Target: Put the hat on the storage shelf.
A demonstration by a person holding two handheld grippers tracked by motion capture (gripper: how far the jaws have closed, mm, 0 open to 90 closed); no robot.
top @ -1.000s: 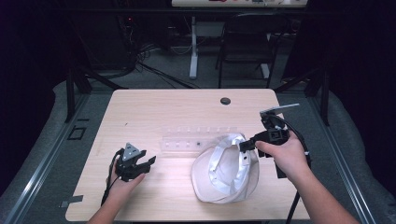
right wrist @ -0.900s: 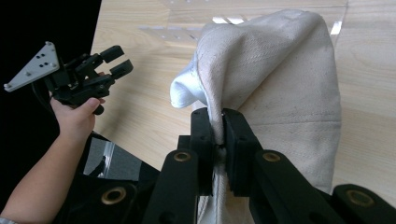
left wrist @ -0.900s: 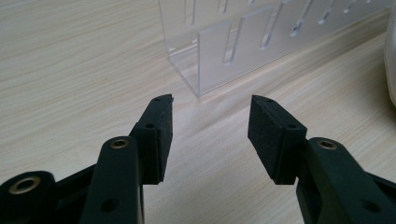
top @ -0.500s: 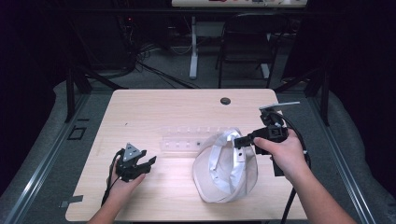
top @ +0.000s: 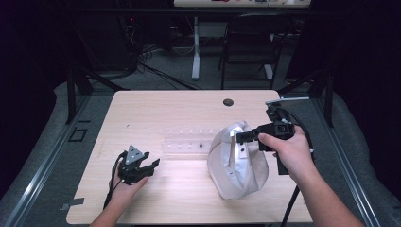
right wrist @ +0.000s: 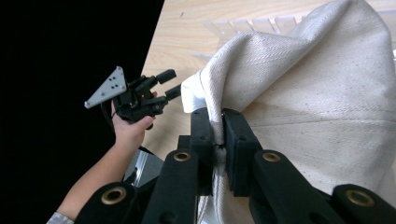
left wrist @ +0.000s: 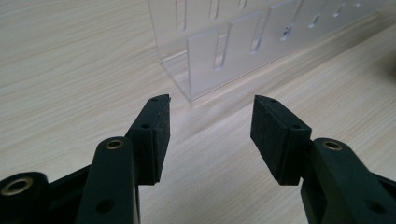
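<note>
Dark floor, cables and a black chair (top: 248,47) lie beyond the pale wooden table (top: 179,111) where we work. On it we see a clear acrylic rack (top: 189,143) with slotted dividers, lying near the middle; its compartments look bare, though glare hides much of it from above. In the left gripper view the rack (left wrist: 233,42) stands just ahead of our fingers, apart from them.

Our right gripper (top: 246,137) has its fingers (right wrist: 233,140) closed on a fold at the edge of an off-white canvas cap (top: 239,163). The cloth (right wrist: 322,107) is pinched between the two pads and hangs tilted, its lower part resting on the table, right of the rack. The cap's inner band faces left in the high view.

Our left gripper (top: 150,165) sits low at the near left of the table, well apart from the cap, its fingers (left wrist: 152,133) spread wide and holding nothing.

We can read no brand, label or writing on the cap or rack.
</note>
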